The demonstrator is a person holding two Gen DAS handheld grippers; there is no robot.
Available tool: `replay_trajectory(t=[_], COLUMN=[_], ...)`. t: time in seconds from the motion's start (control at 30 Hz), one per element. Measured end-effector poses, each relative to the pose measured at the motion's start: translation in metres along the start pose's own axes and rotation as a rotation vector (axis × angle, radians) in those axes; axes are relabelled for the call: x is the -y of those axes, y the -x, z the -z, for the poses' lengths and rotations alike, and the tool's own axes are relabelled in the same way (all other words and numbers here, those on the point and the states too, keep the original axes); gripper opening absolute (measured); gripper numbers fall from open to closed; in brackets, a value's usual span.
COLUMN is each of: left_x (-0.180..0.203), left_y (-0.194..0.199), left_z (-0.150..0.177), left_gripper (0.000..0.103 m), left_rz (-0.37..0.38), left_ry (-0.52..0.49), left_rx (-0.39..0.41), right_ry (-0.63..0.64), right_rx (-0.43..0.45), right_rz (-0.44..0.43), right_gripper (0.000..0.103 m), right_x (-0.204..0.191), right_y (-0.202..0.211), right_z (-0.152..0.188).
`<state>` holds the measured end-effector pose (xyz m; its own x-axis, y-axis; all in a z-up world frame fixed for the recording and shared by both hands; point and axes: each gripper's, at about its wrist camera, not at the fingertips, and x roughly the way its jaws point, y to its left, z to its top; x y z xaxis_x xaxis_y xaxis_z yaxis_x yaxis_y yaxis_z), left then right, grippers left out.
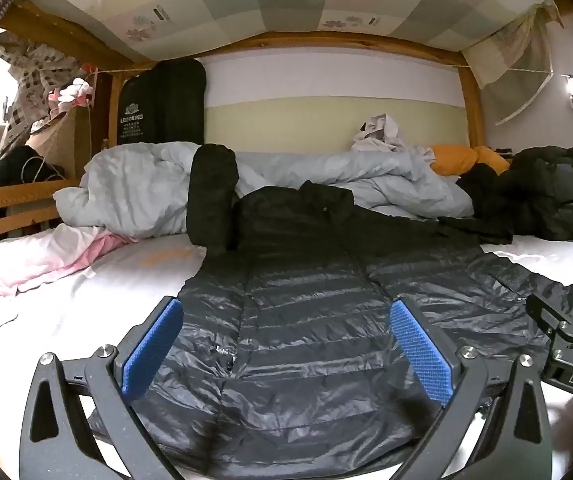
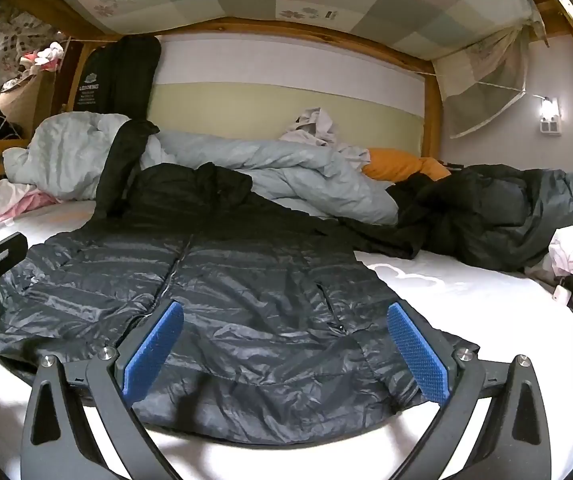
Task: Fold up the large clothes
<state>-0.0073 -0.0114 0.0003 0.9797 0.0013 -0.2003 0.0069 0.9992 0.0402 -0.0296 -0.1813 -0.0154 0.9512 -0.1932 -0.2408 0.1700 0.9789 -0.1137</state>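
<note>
A black quilted puffer jacket (image 1: 306, 320) lies flat, front up, on the white bed sheet (image 1: 86, 300), hem toward me and collar toward the wall. One sleeve rests up against the grey duvet (image 1: 146, 188). My left gripper (image 1: 286, 344) is open above the left half of the hem, holding nothing. My right gripper (image 2: 286, 340) is open above the right half of the hem of the jacket (image 2: 246, 300), empty. The right gripper also shows at the right edge of the left wrist view (image 1: 566, 332).
A crumpled grey duvet (image 2: 286, 168) lies along the wall. Another dark jacket (image 2: 486, 216) is heaped at the right, by an orange pillow (image 2: 398, 164). Pink-white cloth (image 1: 66, 256) lies at the left. A wooden bunk frame (image 1: 470, 96) surrounds the bed.
</note>
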Motion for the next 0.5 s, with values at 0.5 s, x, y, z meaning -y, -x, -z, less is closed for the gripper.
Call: replay_trajectory(t=[0.5], left_x=[0.0006], left_y=[-0.0028], left_z=[0.0017], left_gripper=[0.103], left_rz=[0.002], left_ry=[-0.006], left_rx=[-0.007], right_ry=[0.001], right_rx=[-0.007], right_rz=[0.031], right_gripper=[0.103], right_x=[0.0000], right_y=[0.0005], right_z=[-0.0008])
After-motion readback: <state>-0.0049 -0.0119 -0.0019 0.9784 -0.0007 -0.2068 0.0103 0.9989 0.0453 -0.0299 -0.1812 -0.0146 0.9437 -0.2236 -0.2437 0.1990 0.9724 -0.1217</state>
